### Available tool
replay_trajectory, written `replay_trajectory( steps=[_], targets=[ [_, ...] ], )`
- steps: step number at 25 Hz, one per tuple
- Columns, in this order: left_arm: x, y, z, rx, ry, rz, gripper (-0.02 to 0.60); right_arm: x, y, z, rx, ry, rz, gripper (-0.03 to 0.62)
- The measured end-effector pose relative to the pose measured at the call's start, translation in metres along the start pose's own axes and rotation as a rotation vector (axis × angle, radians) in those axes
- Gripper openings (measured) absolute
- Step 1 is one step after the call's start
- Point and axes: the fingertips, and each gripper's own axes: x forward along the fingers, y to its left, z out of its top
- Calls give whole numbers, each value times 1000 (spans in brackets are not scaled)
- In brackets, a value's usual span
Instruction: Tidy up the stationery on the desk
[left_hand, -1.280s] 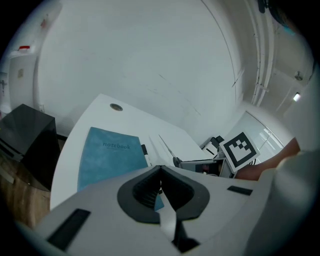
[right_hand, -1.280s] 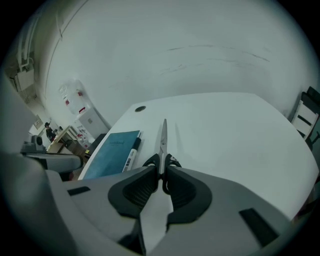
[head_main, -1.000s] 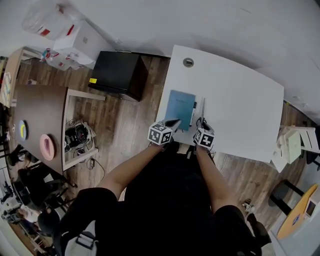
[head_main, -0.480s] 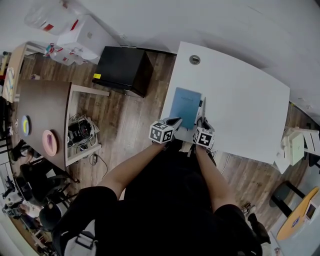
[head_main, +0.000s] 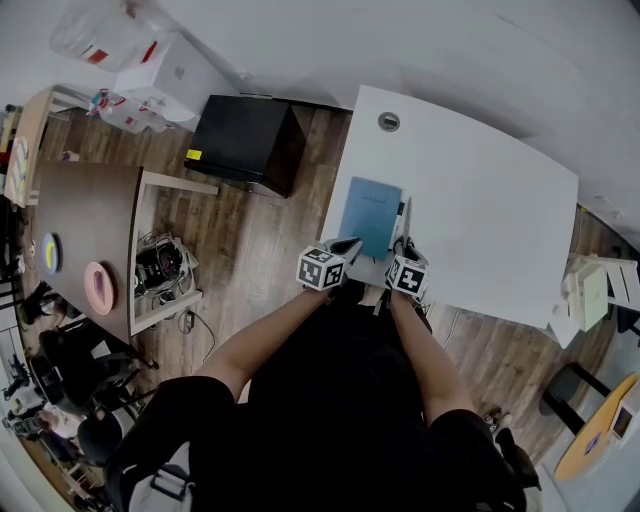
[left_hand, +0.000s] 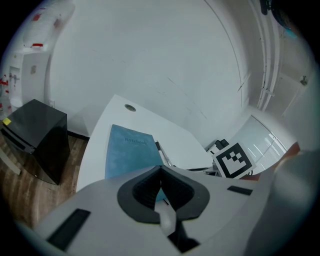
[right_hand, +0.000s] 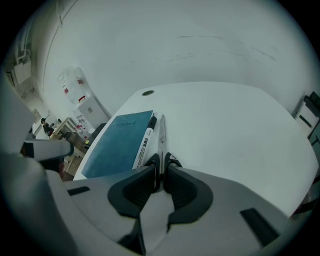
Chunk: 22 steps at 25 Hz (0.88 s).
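The white table (head_main: 480, 200) fills the upper right of your head view, and you stand at its near edge, close to the near left corner. A black box (head_main: 245, 145) sits on the wood floor well off the table's left edge.

The blue notebook (head_main: 368, 212) lies flat by that near left corner. Its long side runs along the table's left edge.

Your left gripper (left_hand: 161, 169) hangs over the notebook's near end. Its jaws are pressed together with nothing between them.

Your right gripper (right_hand: 161, 161) points steeply down at the near edge, just right of the notebook. Its jaws are clamped on the scissors (right_hand: 161, 131) at the handle end. The black handle loops show on either side of the pads, and the closed blades point toward the far edge.

The white marker (right_hand: 145, 140) lies between the notebook and the scissors. It runs along the notebook's right side, black cap toward the far edge.

A small round grommet (head_main: 389, 120) sits near the far left corner.
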Motion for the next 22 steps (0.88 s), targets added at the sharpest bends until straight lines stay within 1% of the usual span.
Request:
replay_trajectory(
  steps=[6,12,20,22],
  targets=[
    [0,-1,-1,9,6,-1,14,-4,-2,-1,71,-7,-8,91],
    [-1,-1,-1,18,14,-1,14,-5,-4,-3,204,-30,-17,89],
    [-1,-2,0,34,16,-4,14,-8,-10,0,273,-61,-14,91],
    [-2,-2,1,38,10,-7,14,-12,-9,4,287,-80,2,91]
  ],
)
